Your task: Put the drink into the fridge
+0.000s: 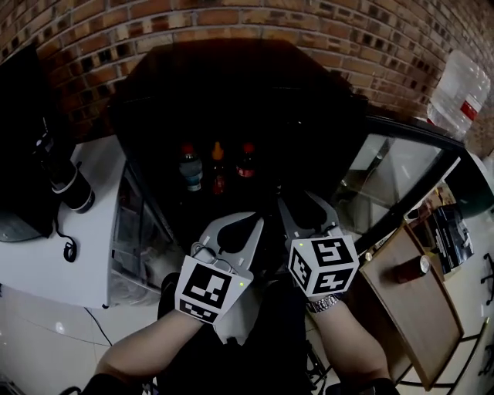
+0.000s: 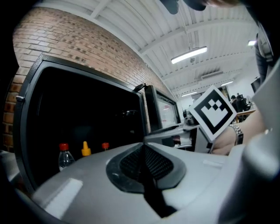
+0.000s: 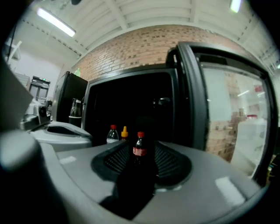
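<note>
Head view looks steeply down on a black fridge [image 1: 231, 77] set against a brick wall [image 1: 231, 19], with its glass door [image 1: 394, 173] swung wide to the right. Three bottles stand in a row deep in the dark interior. The drink, a dark cola bottle [image 1: 246, 160] with a red cap and a red label band, is at the right end of the row, nearest the door side. An orange-capped bottle [image 1: 218, 166] is in the middle, and a clear bottle [image 1: 190, 170] with a red cap and a blue label is at the left end. No lettering on any of the labels is large or sharp enough to read. The right gripper [image 1: 297, 202] is in front of the fridge opening, well short of the row. Its jaws are parted about halfway with nothing between the pads; in the right gripper view the cola bottle is seen through the gap, standing back inside the fridge. The left gripper [image 1: 255, 222] is just beside it, and the left gripper view shows its ribbed pads pressed together on nothing. Each gripper carries a cube with black-and-white square markers. A large water jug [image 1: 459, 92] with a red label stands at the upper right, and a reddish can [image 1: 409, 268] sits on a wooden table [image 1: 421, 324] beyond the door.
</note>
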Demonstrator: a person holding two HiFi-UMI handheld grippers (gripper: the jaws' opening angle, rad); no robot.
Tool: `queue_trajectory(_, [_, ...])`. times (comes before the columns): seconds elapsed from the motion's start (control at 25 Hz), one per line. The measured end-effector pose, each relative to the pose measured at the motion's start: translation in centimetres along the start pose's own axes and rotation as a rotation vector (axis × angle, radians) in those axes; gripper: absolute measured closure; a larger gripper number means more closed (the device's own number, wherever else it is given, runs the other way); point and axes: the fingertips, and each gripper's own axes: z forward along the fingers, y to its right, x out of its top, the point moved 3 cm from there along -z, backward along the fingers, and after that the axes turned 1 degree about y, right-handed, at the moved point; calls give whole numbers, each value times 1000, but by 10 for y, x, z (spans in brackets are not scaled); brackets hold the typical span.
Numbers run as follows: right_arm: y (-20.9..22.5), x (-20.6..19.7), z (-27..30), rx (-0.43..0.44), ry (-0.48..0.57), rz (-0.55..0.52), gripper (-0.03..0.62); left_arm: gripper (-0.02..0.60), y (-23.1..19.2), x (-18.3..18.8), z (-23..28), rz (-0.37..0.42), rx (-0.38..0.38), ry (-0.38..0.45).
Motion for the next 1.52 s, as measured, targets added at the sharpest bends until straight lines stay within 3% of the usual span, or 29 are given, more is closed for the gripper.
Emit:
queue_trajectory(0.4, [48,-12,-106,-141,-4,7,436,577,98,24,7,22,-132,33])
queue_trajectory(0.92, [116,-20,-203,-331,-9,9,436,577,191,51,43,33,-300,89])
queue_trajectory(1.52, [189,-56,-281,-530,-61,70,418,577,277,53,96,24,-480,85])
